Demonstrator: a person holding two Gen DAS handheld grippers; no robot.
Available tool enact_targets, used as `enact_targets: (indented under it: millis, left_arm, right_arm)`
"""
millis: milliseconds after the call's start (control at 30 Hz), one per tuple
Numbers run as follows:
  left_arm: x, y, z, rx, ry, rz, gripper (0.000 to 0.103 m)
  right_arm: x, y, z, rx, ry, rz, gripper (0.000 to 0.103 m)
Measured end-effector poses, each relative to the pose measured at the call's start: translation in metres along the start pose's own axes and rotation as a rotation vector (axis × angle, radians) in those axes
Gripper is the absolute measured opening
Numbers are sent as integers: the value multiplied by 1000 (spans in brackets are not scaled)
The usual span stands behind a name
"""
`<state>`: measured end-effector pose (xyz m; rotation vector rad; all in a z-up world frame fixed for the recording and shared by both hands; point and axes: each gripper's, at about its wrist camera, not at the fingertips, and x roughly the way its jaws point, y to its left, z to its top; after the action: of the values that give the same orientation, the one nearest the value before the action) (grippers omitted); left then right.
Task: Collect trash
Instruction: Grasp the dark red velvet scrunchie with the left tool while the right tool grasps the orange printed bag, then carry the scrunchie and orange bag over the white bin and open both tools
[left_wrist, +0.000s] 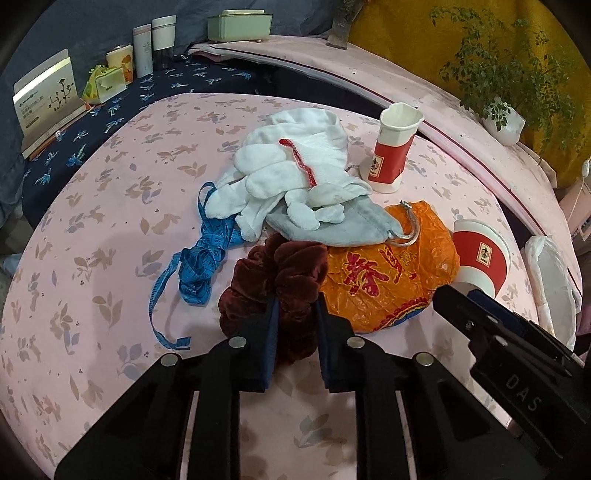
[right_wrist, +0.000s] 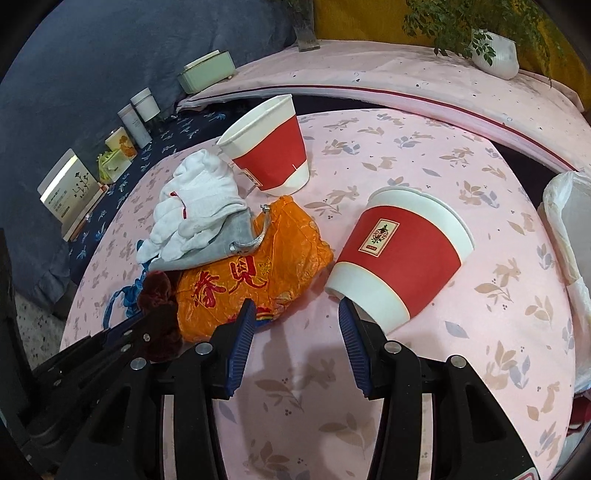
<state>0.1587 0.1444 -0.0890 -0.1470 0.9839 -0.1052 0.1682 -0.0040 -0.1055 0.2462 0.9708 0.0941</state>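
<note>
The white-lined bin (right_wrist: 569, 221) is cut off at the frame's right edge — the blue tape measure (right_wrist: 122, 299) lies mostly hidden behind the maroon velvet cloth (right_wrist: 159, 295).

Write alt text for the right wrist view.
The open right gripper hovers over a pink floral tablecloth, its right finger beside a tipped red-and-white paper cup. A crumpled orange plastic bag, white gloves and a second paper cup lie beyond.

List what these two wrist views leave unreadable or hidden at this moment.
- White-lined bin: cut off by the right edge in both views; contents unseen.
- Blue tape measure: one end runs under the white gloves; in the right wrist view the pile mostly hides it.
- Maroon scrunchie: its near part is covered by the left gripper fingers.
- Box lettering: too small to read.
</note>
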Motion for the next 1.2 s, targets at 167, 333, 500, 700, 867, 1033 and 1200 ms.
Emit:
enact_targets:
  millis: [167,333,500,700,867,1033,1200]
  left_arm:
    - [1,4,1,-16,7,-19,18]
    - [1,5,2,-15,4,-17,18]
    - [-3,3,3,-19,1,-12,17]
    - [-16,-4,7,-14,-22,-15,15]
    - [-31,-21,9,0,-41,-44,15]
    - [-48,-45,13,31,-71,-70,14]
    - [-63,-77,17,76,-101,-91,14]
  right_arm:
    - [17,4,7,15,22,12,46]
    - [28,10,8,1,48,26,23]
    - [19,13,7,-14,34,44,7]
    - [-18,9,15,-10,-51,62,7]
    - [-49,-4,25,5,-115,57,7]
    - [-80,-24,33,30,-170,61,7]
    - [-112,-44,38,42,-233,54,7]
